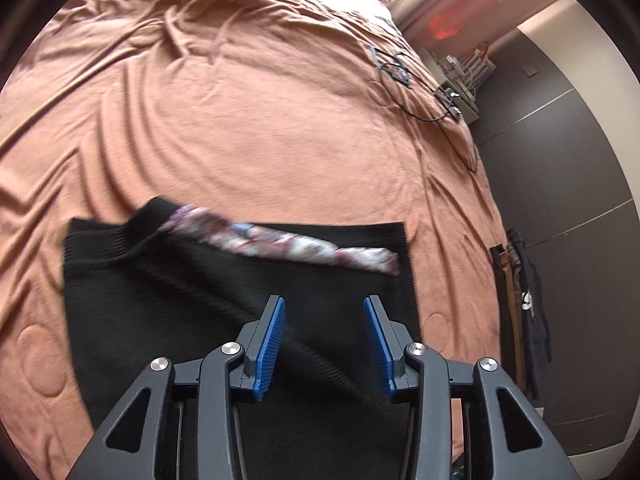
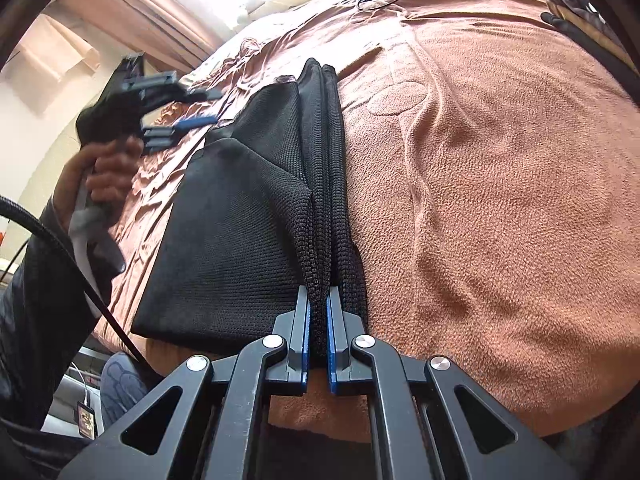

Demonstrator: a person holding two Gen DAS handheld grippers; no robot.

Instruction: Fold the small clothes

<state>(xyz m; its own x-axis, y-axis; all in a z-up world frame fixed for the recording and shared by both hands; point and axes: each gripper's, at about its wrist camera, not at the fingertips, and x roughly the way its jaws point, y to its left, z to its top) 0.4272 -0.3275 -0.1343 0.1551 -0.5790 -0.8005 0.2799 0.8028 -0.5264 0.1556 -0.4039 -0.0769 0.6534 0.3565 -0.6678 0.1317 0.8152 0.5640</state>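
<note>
One gripper, the right gripper, clamps the black knitted garment's bunched edge at 6 o'clock. The left gripper hangs open, empty. The unsupported side may sag, skewing the fold.

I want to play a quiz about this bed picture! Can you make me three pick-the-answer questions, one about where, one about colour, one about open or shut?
1. Where does the black knit garment lie?
A. on the orange bedspread
B. on a chair
C. on the floor

2. What colour are the gripper pads?
A. red
B. blue
C. green

3. How is the right gripper?
A. open, empty
B. out of view
C. shut on the garment

Answers: 1 A, orange cloth surrounds it. 2 B, both wrist views show blue pads. 3 C, knit fabric is pinched between its fingers, while the left gripper is open.
</note>
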